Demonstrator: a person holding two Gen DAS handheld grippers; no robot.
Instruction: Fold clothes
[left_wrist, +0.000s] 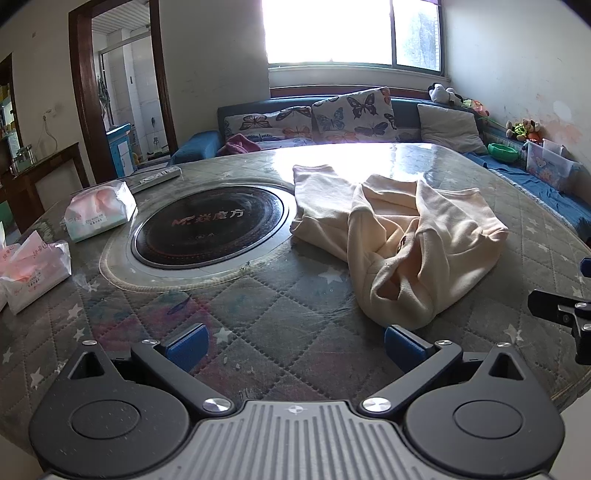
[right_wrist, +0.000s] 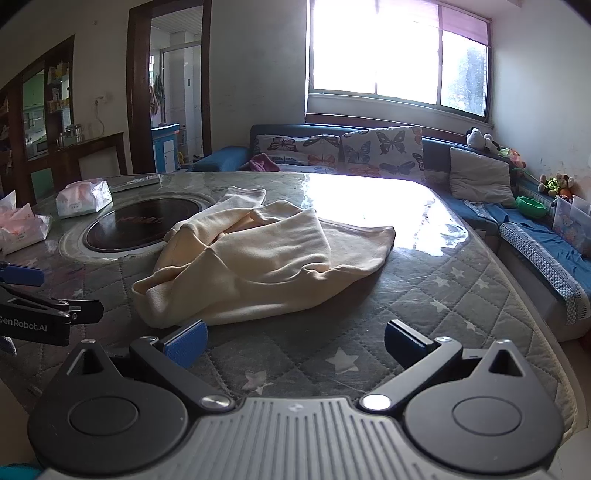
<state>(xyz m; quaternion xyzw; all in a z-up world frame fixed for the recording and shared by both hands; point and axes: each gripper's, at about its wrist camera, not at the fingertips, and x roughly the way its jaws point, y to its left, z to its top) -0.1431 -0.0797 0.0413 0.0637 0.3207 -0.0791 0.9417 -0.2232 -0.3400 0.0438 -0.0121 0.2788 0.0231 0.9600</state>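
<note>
A cream garment (left_wrist: 399, 236) lies crumpled on the quilted table (left_wrist: 280, 317), right of the round black hob (left_wrist: 210, 225) at its middle. Both the left gripper (left_wrist: 295, 343) and right gripper (right_wrist: 295, 341) are spread wide near the front edge, holding nothing. Two tissue packs (left_wrist: 99, 210), possibly opened, sit toward the left edge.

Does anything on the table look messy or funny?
Yes. The cream garment lies crumpled in a heap on the quilted table, and one part spills over the black round hotplate rim.
</note>
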